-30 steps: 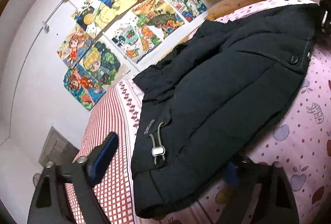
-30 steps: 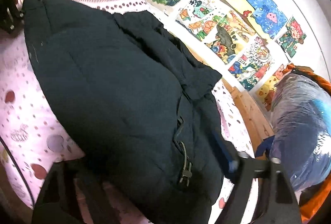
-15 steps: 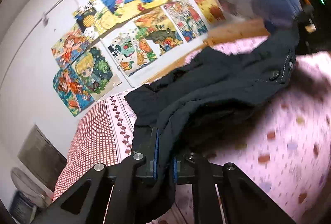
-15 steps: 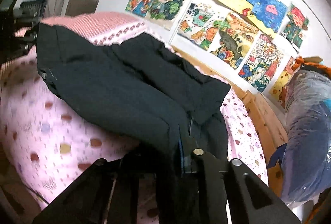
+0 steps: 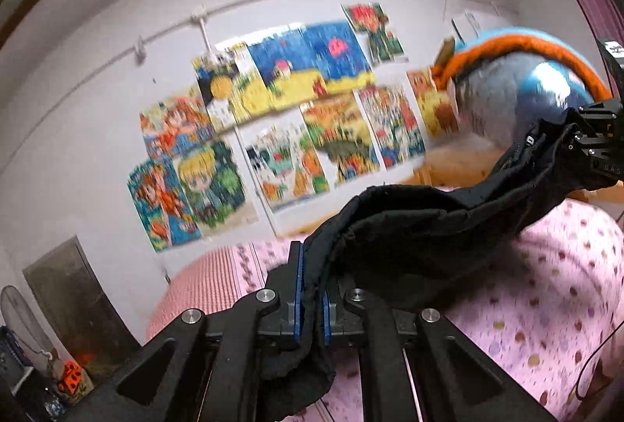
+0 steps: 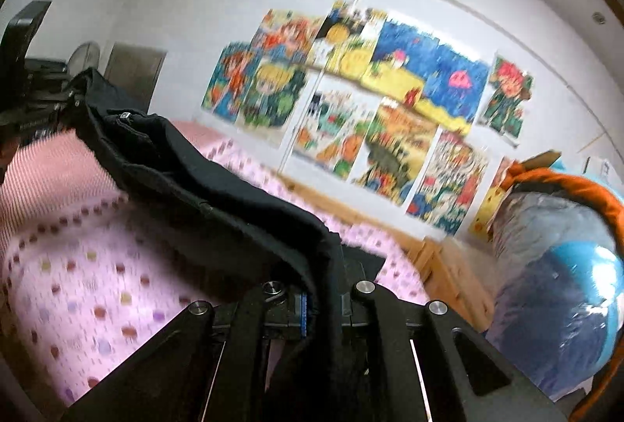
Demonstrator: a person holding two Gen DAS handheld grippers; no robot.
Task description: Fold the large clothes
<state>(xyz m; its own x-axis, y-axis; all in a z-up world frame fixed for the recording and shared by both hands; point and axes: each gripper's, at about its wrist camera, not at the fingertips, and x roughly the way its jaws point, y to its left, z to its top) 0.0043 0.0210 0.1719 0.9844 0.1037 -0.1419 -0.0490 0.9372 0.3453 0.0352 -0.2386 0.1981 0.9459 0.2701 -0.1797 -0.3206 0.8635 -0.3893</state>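
A large black padded jacket hangs stretched between my two grippers above the pink dotted bed cover. My left gripper is shut on one edge of the jacket. My right gripper is shut on the opposite edge of the jacket. The right gripper also shows at the far right of the left wrist view, and the left gripper shows at the far left of the right wrist view. The lower part of the jacket is hidden behind the fingers.
The bed has a red-checked part on the left. A wall of colourful drawings is behind it. A plastic-wrapped blue and orange bundle stands at the wooden bed end. A door is at the far left.
Both grippers shut on the jacket's edges and lifted it off the bed. The jacket went from lying flat to hanging stretched between them, and both views tilted up toward the wall.
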